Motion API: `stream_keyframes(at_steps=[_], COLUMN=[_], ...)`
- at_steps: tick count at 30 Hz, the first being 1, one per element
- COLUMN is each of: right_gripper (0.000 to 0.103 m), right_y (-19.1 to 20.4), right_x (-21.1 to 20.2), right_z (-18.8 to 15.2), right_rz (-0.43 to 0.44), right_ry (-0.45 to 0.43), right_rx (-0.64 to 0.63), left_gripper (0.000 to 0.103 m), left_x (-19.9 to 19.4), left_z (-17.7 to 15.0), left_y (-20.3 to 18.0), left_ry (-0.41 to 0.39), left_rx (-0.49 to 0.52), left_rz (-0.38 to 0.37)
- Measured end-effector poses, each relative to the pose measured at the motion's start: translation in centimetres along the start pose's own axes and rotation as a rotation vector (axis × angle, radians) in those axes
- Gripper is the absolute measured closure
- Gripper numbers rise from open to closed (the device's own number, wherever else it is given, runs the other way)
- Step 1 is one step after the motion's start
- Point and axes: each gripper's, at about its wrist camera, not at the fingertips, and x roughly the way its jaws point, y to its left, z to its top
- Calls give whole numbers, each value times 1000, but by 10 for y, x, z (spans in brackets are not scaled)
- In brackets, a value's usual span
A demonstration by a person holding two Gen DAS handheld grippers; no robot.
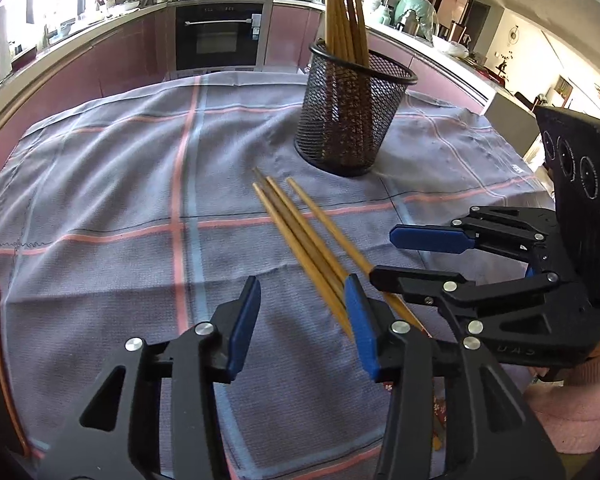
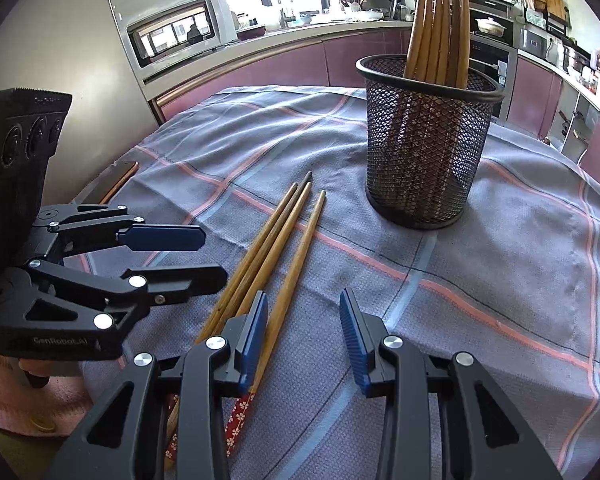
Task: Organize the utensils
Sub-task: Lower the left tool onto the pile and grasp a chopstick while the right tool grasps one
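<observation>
Lying loose on the checked cloth [image 1: 100, 200] short of the mesh cup [image 1: 350, 120], three chopsticks [image 1: 300, 236] point toward it. Both tongs, left gripper [image 1: 302, 320] and right gripper [image 2: 304, 336], hover part-open and empty, flanking their handle ends.

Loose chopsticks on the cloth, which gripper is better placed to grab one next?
Probably the right gripper: open, nothing held, its left finger already over the nearest chopstick. The left gripper sits beside them.
</observation>
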Motion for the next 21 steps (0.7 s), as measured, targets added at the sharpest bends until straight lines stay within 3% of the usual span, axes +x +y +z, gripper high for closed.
stream_keyframes(at_steps=[21], right_gripper=[70], right_y=[6], right_x=[7], right_z=[4], right_rz=[-9], right_ry=[5], right_rx=[-13], left_gripper=[72], left_x=[11], left_z=[3], left_y=[13], left_ry=[35], left_rx=[-22], left_rz=[25])
